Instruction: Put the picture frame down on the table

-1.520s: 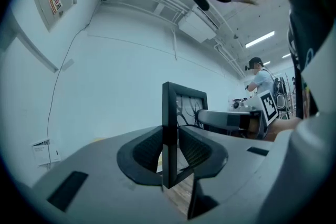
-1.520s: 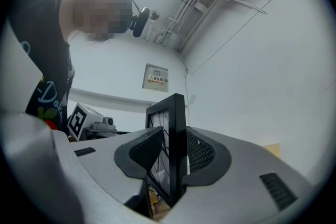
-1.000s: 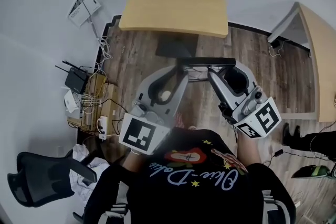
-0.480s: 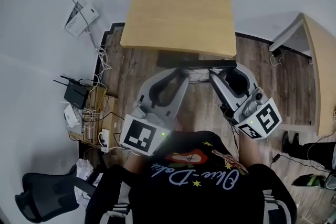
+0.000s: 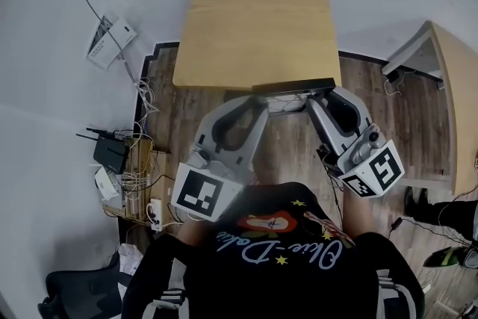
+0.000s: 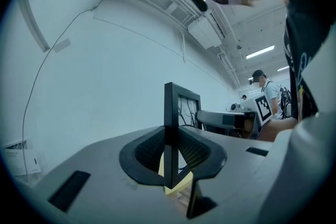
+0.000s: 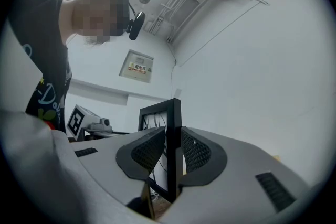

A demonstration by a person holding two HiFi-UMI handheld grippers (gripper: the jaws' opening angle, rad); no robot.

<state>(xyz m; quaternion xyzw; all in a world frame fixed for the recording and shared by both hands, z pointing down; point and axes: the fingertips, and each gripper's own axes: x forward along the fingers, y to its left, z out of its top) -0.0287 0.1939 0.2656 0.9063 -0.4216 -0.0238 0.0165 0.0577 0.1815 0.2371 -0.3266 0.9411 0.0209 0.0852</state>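
While both grippers pinch the frame, it's not on the table yet

Since the whole thing hangs off two thin edge grips, that's my worry. Closest to the body, the left gripper (image 6: 170, 152) is clamped on one side rail of the picture frame (image 5: 293, 86), and the right gripper (image 7: 172, 157) is clamped on the opposite rail, each with its jaws closed right onto the black moulding. So the frame is in the air between the two, seen edge-on from the head view as a dark bar lined up with the near edge of the table (image 5: 254, 19). I can't tell if it's over the top yet or just short of it.

What could go wrong, I reckon:
- one gripper lets go first, so the frame swings on the other and drops
- the hands drift apart or twist, which racks a frame this skinny
- it lands too close to that near edge and tips off onto the wooden floor (image 5: 194, 97)

As for looks, it's a slim black rectangle with square corners. Cables show straight through the opening, so it has either a clear pane or nothing in it, can't say which. Beyond it the tabletop is plain light wood, sitting against a white wall
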